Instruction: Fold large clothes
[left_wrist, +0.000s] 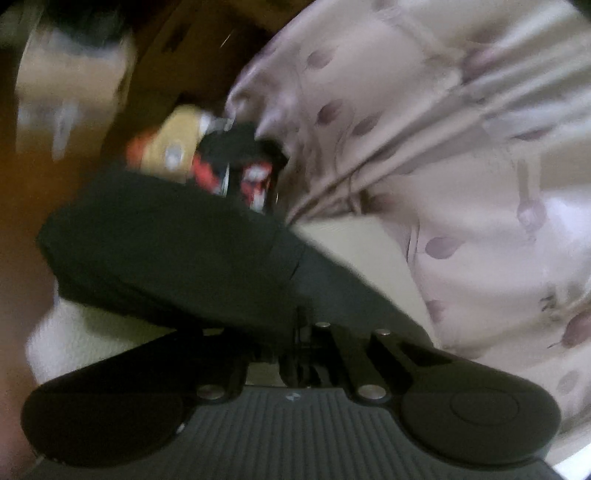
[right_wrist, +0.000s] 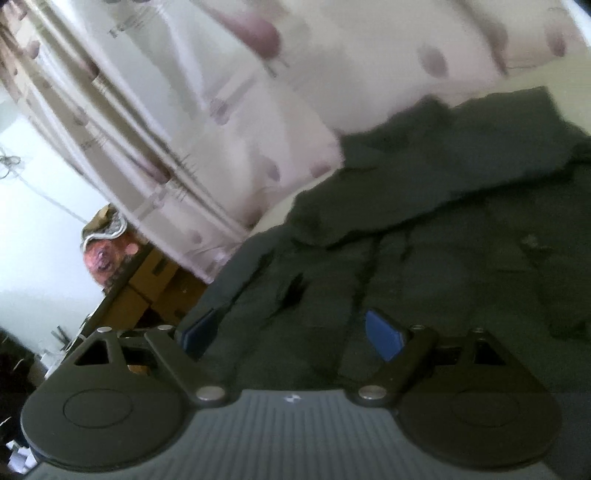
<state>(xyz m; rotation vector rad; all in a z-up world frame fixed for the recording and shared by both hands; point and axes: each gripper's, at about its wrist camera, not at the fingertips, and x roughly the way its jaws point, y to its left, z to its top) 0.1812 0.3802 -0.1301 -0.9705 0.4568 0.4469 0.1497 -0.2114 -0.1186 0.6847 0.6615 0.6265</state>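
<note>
The dark garment (right_wrist: 443, 229) lies rumpled across a pale bed surface (left_wrist: 354, 236), creased into ridges and filling most of the right wrist view. In the left wrist view the same dark cloth (left_wrist: 177, 236) rises in a taut fold straight out of the left gripper (left_wrist: 299, 332), whose jaws are drawn together at the centre with the fabric pinched between them — clenched on the dark garment.

The right gripper (right_wrist: 291, 332) stands released: its two blue pads (right_wrist: 384, 338) are spread wide apart just above the cloth, with nothing pressed between them. Whether they touch the fabric cannot be told through the blur.

Beside the garment, a pale pink bed cover with dark leaf-like spots (left_wrist: 461, 166) is bunched into folds, bordering the dark cloth in both views. Past the edge of the bed sits a brown cardboard box (right_wrist: 155, 284), with a crumpled pink-and-grey item (right_wrist: 105, 247) above it. In the left view, a yellow and red object (left_wrist: 173, 144) shows beyond the lifted fold — too blurred to name.
</note>
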